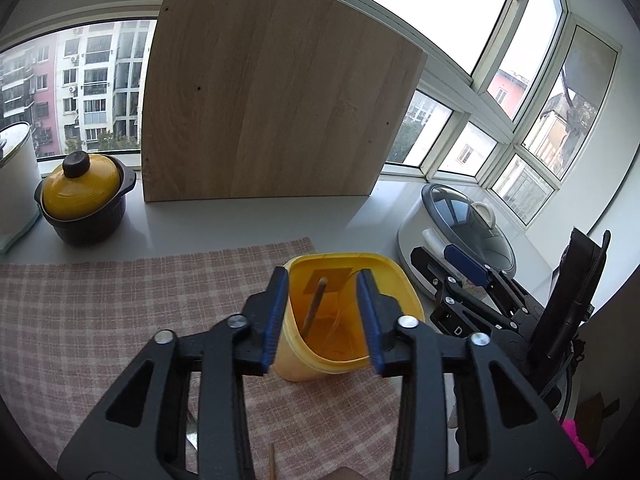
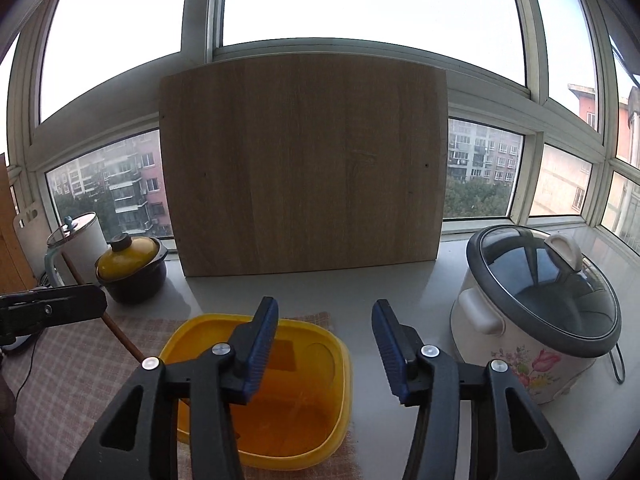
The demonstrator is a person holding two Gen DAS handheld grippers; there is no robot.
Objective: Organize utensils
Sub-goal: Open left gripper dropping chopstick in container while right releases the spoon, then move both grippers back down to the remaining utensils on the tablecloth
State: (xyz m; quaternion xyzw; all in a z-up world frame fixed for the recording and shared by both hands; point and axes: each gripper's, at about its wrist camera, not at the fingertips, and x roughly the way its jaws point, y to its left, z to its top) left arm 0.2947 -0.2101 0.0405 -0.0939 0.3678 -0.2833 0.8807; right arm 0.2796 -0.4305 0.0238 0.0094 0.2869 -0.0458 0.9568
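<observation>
A yellow plastic container (image 1: 348, 356) stands on the checked cloth (image 1: 120, 304). A brown wooden stick (image 1: 314, 308) leans inside it. My left gripper (image 1: 323, 280) hovers over the container's mouth, open, with the stick's top end between its blue pads, which do not touch it. In the right wrist view the same stick (image 2: 120, 334) slants past the left gripper (image 2: 52, 308) into the container (image 2: 260, 400). My right gripper (image 2: 325, 306) is open above the container's right side, with nothing between its fingers. Another thin stick (image 1: 272, 460) lies on the cloth below my left gripper.
A large wooden board (image 2: 304, 168) leans against the window at the back. A black pot with a yellow lid (image 2: 132, 268) and a white jar (image 2: 80, 240) stand back left. A flowered rice cooker with a glass lid (image 2: 536, 308) stands to the right on the white counter.
</observation>
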